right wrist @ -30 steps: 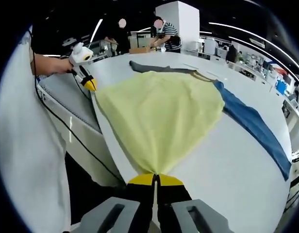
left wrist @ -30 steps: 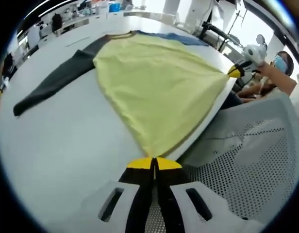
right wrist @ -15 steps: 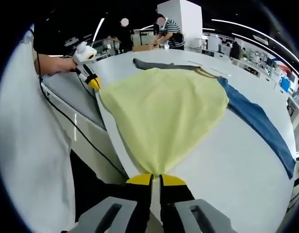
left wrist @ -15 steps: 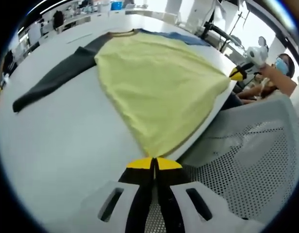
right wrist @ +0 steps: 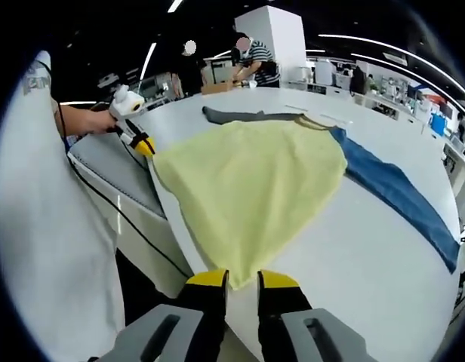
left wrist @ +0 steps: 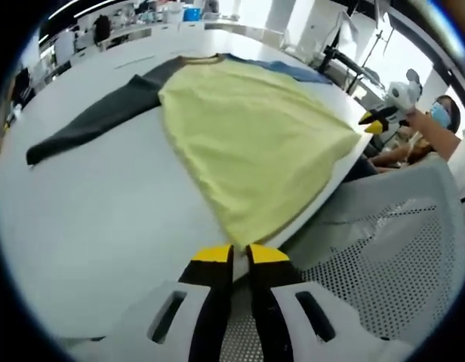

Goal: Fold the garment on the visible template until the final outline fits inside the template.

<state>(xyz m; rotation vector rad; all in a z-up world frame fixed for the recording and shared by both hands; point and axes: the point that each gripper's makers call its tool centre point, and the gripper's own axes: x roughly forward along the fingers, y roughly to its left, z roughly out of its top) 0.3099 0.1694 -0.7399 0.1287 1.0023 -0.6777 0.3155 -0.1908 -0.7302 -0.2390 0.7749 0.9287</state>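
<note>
A garment with a pale yellow body (left wrist: pixel 247 136), one dark grey sleeve (left wrist: pixel 97 124) and one blue sleeve (left wrist: pixel 293 68) lies spread flat on the white table (left wrist: pixel 89 211). My left gripper (left wrist: pixel 240 255) stands open just short of the near hem corner at the table's edge, with nothing between its jaws. In the right gripper view the yellow body (right wrist: pixel 247 181) reaches toward my right gripper (right wrist: pixel 242 279), which is open and off the cloth. The grey sleeve (right wrist: pixel 240 115) and the blue sleeve (right wrist: pixel 398 192) lie stretched out. Each gripper appears at the other hem corner: right gripper (left wrist: pixel 372 121), left gripper (right wrist: pixel 142 143).
A grey mesh chair (left wrist: pixel 383 256) stands right below the table edge, and its seat (right wrist: pixel 104 162) runs along that edge. A person's white clothing (right wrist: pixel 44 226) covers the left of the right gripper view. Two people (right wrist: pixel 255 56) stand beyond the far side of the table (right wrist: pixel 368 249).
Both grippers were shut on the hem corners and have now opened and let the cloth go. The yellow hem has settled onto the table edge.
</note>
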